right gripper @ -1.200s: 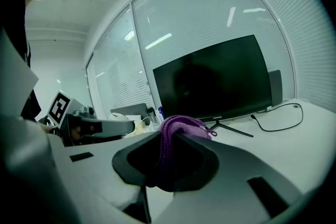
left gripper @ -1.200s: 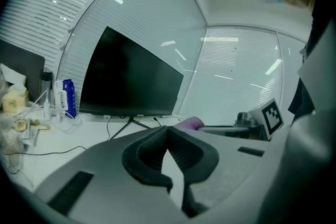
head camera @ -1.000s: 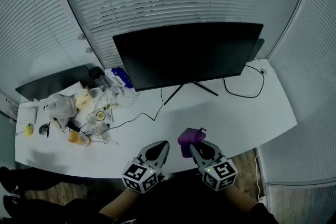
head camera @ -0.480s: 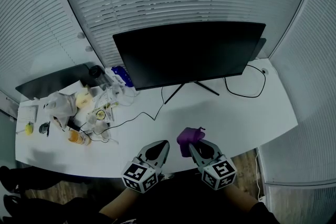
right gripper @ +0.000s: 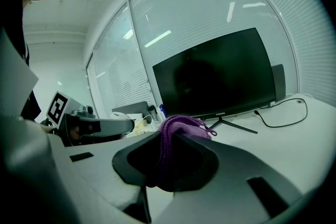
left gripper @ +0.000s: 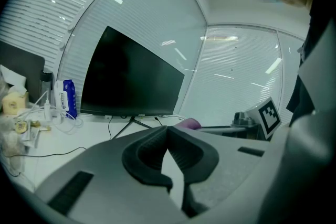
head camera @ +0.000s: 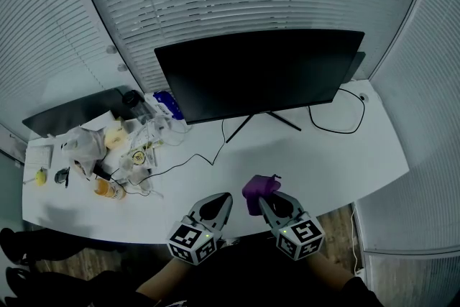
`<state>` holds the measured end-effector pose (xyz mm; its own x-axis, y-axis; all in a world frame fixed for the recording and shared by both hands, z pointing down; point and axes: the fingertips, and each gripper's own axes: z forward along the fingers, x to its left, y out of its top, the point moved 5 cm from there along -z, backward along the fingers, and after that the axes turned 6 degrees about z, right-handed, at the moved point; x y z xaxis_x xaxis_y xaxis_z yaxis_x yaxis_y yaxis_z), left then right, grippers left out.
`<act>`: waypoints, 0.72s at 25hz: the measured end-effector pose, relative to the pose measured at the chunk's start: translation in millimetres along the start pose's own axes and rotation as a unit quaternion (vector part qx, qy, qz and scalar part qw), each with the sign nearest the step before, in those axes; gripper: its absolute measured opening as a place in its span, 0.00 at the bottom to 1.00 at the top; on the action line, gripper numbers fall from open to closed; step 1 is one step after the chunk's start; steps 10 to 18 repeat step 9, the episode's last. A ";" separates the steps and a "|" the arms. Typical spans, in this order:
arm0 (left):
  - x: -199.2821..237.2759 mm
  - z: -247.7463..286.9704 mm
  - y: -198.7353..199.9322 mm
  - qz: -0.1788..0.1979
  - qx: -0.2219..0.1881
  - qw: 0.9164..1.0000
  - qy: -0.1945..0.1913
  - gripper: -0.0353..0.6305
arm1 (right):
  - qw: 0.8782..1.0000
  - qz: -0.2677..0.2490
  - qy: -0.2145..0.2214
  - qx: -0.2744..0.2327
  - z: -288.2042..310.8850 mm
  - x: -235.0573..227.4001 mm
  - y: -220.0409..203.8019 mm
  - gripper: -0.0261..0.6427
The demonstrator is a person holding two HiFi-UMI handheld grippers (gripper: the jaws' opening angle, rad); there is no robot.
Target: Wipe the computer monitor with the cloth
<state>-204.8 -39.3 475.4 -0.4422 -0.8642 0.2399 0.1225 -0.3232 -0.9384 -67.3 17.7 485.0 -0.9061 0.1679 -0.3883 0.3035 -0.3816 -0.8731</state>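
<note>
Purple knitted cloth (head camera: 259, 188) sits bunched in the clenched right tongs (head camera: 264, 200), over the near edge of the white counter (head camera: 338, 154), well apart from the wide black computer monitor (head camera: 259, 72). The left tongs (head camera: 226, 198) are closed on nothing. Only a small wad pokes past the tips, so hard plastic could scrape the monitor. A firm push might also rock it on its thin-legged stand (head camera: 262, 118).

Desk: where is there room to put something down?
The desk is bare in front of the monitor stand and on the right, below the black cable loop. The left end is crowded with a plastic bag, a bottle and wires.
</note>
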 end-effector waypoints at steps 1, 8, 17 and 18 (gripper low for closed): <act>0.1 0.3 0.2 0.000 0.000 1.000 0.000 0.06 | 1.000 0.000 0.000 0.001 0.4 -0.2 0.1 0.16; -0.9 -1.6 -0.6 0.000 0.000 1.000 0.000 0.06 | 1.000 0.001 0.001 0.002 -0.9 0.7 -1.3 0.16; -1.0 -2.3 -0.9 0.000 0.000 1.000 0.000 0.06 | 1.000 0.002 0.001 0.002 -1.3 1.0 -1.7 0.16; -1.0 -2.3 -0.9 0.000 0.000 1.000 0.000 0.06 | 1.000 0.002 0.001 0.002 -1.3 1.0 -1.7 0.16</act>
